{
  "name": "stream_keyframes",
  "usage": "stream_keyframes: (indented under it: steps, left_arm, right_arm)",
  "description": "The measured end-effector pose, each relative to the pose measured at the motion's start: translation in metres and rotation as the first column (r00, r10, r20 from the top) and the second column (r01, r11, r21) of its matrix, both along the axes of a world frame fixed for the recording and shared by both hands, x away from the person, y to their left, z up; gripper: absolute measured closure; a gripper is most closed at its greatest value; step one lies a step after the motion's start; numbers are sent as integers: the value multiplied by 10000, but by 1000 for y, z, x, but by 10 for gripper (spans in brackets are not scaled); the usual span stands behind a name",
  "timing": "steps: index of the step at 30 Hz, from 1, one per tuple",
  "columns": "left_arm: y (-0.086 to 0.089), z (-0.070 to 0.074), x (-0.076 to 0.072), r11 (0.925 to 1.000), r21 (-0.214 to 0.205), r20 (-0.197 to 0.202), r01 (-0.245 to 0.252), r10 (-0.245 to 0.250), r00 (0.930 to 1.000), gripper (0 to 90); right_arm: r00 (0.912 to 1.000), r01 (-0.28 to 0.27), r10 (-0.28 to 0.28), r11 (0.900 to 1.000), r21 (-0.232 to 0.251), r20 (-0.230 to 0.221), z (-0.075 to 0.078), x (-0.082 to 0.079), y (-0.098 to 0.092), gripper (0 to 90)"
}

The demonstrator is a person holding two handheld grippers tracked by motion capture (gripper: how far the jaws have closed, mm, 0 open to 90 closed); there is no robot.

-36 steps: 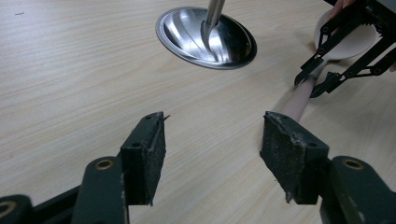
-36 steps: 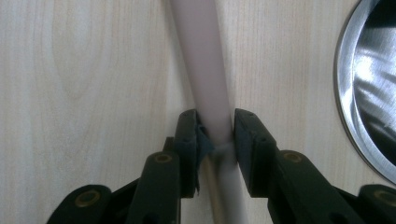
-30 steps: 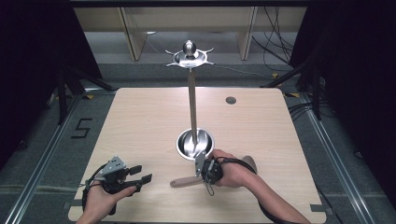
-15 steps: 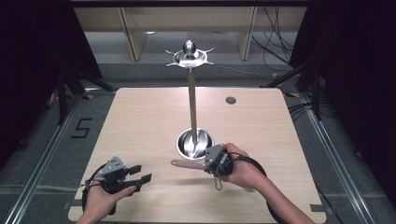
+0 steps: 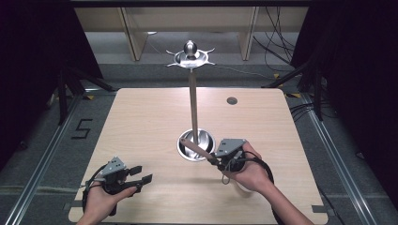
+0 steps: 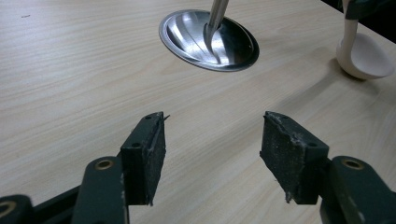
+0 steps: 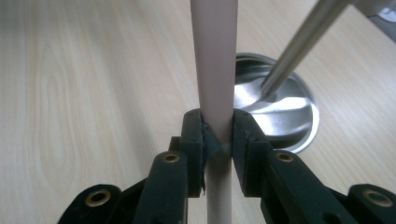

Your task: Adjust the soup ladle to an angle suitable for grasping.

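My right gripper [image 5: 217, 160] is shut on the pale handle of a ladle [image 5: 199, 150] and is lifted off the table. The handle slants up and left over the round steel base [image 5: 206, 139] of a metal stand. In the right gripper view the pads [image 7: 194, 130] squeeze the handle [image 7: 215, 60], with the base [image 7: 285, 116] and pole [image 7: 303, 37] just behind. The pole [image 5: 193, 103] rises to a hooked top dish [image 5: 190, 57]. My left gripper [image 5: 141, 174] rests open at the front left. Its jaws [image 6: 212, 140] hold nothing and face the base [image 6: 187, 32] and the ladle's white bowl [image 6: 366, 56].
The wooden table [image 5: 141, 122] has a small dark round hole [image 5: 232, 100] at the back right. Shelf legs [image 5: 131, 33] stand beyond the far edge. Cables lie on the floor at the right, and a "5" mark [image 5: 80, 128] is at the left.
The right gripper has risen and shifted right. The ladle handle has swung from lying low and pointing left to slanting up over the stand's base. The left gripper has stayed put.
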State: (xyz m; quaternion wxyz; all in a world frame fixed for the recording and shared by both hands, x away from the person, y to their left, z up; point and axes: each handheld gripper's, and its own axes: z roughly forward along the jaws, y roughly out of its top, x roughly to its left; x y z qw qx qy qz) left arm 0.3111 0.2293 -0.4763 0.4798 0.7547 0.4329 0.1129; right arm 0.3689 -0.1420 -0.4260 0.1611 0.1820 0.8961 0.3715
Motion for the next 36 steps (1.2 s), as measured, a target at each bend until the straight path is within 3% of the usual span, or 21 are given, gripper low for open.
stream_keyframes:
  steps: [3, 6, 9, 10, 12, 13, 14, 17, 18, 20, 22, 24, 25, 28, 29, 33, 35, 36]
  left_arm:
    - [0, 0, 0, 10000, 17, 45, -8, 8, 10000, 393]
    - [0, 0, 0, 10000, 16, 39, -7, 7, 10000, 394]
    - [0, 0, 0, 10000, 19, 40, -10, 10, 10000, 393]
    - [0, 0, 0, 10000, 21, 43, -10, 10, 10000, 394]
    - [0, 0, 0, 10000, 20, 44, -13, 13, 10000, 393]
    - [0, 0, 0, 10000, 17, 44, -13, 13, 10000, 394]
    - [0, 0, 0, 10000, 29, 34, -6, 6, 10000, 394]
    - [0, 0, 0, 10000, 23, 30, -3, 3, 10000, 393]
    - [-1, 0, 0, 10000, 19, 37, 3, -3, 10000, 393]
    - [-1, 0, 0, 10000, 12, 41, 3, -3, 10000, 393]
    - [0, 0, 0, 10000, 5, 26, 39, -40, 10000, 393]
    - [0, 0, 0, 10000, 7, 28, 42, -42, 10000, 393]
    - [0, 0, 0, 10000, 3, 31, 45, -45, 10000, 393]
    - [0, 0, 0, 10000, 10, 56, 87, -87, 9999, 393]
    - [-1, 0, 0, 10000, -23, 81, 62, -62, 9999, 393]
    - [-1, 1, 1, 9999, -5, 86, 119, -118, 9999, 393]
    - [-1, 1, 0, 10000, -35, 87, 87, -87, 9999, 393]
    - [-1, 1, 0, 10000, -36, 32, 36, -36, 10000, 393]
  right_arm:
    - [9994, 343, -347, 9987, 384, 97, 1, -1, -3, 764]
    - [9958, 908, -911, 9904, 1044, -24, 3, -5, -10, 764]
    - [9940, 1056, -1082, 9853, 1342, 126, 4, -6, -14, 763]
    - [9925, 1143, -1199, 9796, 1652, 247, 5, -7, -17, 763]
    - [9918, 1196, -1258, 9764, 1800, 234, 5, -8, -18, 763]
    - [9866, 1556, -1622, 9658, 2072, 156, 7, -12, -21, 764]
    - [9858, 1572, -1664, 9629, 2194, 236, 7, -12, -22, 764]
    - [9842, 1683, -1763, 9585, 2303, 147, 8, -14, -25, 764]
    - [9837, 1630, -1769, 9530, 2552, 323, 7, -13, -26, 764]
    - [9833, 1644, -1787, 9526, 2561, 334, 8, -13, -27, 764]
    - [9790, 1929, -2037, 9409, 2783, 98, 9, -16, -28, 764]
    - [9778, 1942, -2086, 9380, 2872, 202, 9, -16, -29, 764]
    - [9763, 2042, -2164, 9313, 3017, 72, 10, -17, -30, 764]
    - [9752, 1973, -2187, 9294, 3120, 346, 11, -16, -33, 764]
    - [9728, 2089, -2301, 9208, 3295, 263, 11, -17, -32, 764]
    - [9729, 2097, -2302, 9195, 3324, 231, 13, -18, -35, 764]
    - [9733, 2109, -2290, 9165, 3399, 134, 14, -18, -35, 764]
    - [9715, 2089, -2351, 9102, 3575, 309, 13, -18, -35, 764]
